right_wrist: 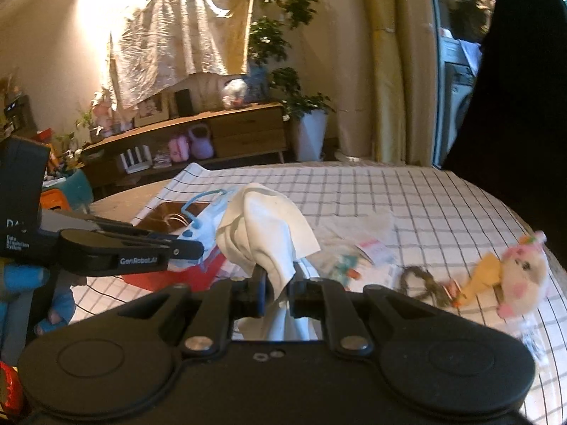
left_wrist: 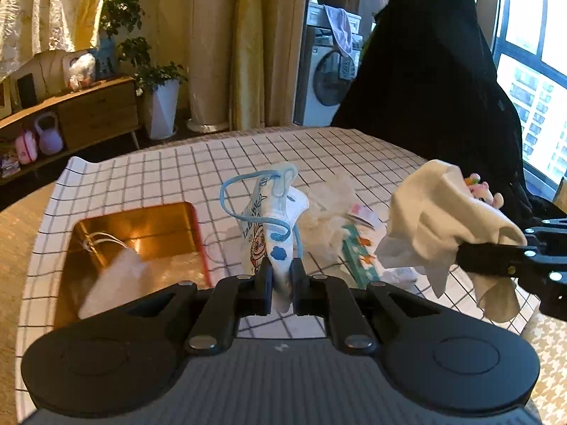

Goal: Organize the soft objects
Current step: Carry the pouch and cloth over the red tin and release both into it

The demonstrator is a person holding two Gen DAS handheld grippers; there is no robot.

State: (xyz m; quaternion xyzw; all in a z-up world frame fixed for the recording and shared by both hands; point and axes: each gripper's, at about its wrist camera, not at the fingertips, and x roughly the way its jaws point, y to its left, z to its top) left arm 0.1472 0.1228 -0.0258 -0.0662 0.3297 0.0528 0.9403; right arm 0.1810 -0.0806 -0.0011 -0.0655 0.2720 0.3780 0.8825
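Both claws loaded, both items held clear of the counter (left_wrist: 354, 152).

Left claw (left_wrist: 281, 276): jaws pinched narrow on a child's face mask (left_wrist: 280, 233), white with blue clouds, its blue ear loop (left_wrist: 234, 205) arching up loose. Mask hangs above the checked cloth, just right of the gold tray (left_wrist: 141, 226).

Right claw (right_wrist: 276, 283): jaws clamped on a cream cloth (right_wrist: 269, 226), which bunches above the fingers and trails below them.

Step in hand, as I judge it: carry phase, two soft items picked and in transit to a sorting place. The tray already holds a pale soft thing (left_wrist: 117, 276); blurred, possibly another mask.

Still on the counter: plush toy (right_wrist: 521, 276) at far right, a crumpled clear wrapper (left_wrist: 329, 219), a printed packet (left_wrist: 361, 255).

Next move calls for: bring the mask over the tray and release low, keeping the loop from catching the rim. The cloth needs its own spot; its trailing tail could drag the clutter.
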